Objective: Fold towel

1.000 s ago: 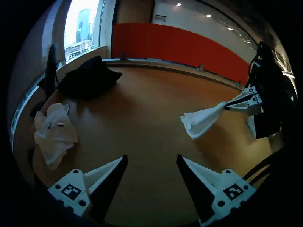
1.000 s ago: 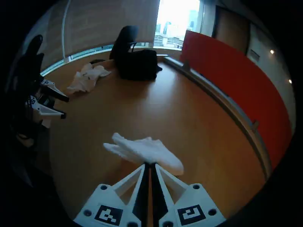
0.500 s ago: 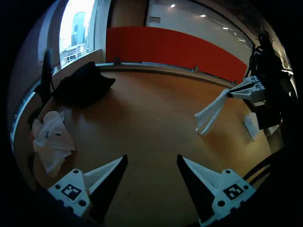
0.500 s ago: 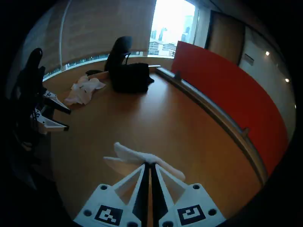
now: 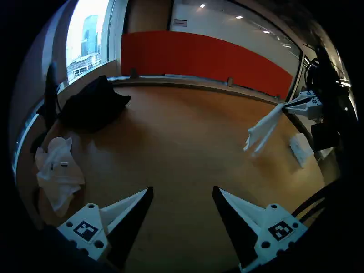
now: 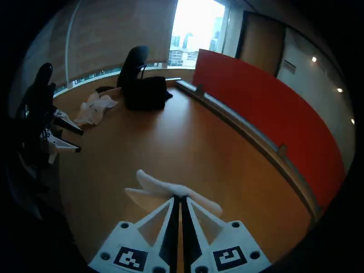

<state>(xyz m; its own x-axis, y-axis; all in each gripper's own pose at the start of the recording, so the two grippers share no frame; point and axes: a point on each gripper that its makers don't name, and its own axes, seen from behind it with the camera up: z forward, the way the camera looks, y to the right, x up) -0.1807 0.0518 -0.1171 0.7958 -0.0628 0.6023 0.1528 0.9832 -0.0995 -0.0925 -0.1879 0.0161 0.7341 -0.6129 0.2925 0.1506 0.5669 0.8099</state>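
one towel (image 5: 263, 132) hangs limp over tabletop (image 5: 182, 136) nr its right edge, right gripper (image 5: 285, 108) clamped on its top end. left gripper (image 5: 182, 189) spread wide, empty. soft, light, floppy; prob grab the dangling lower corner.

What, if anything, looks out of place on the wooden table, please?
A crumpled heap of white cloth lies unfolded at the edge of the wooden table, near the black bag. The white towel hangs bunched from the shut right gripper, not spread flat.
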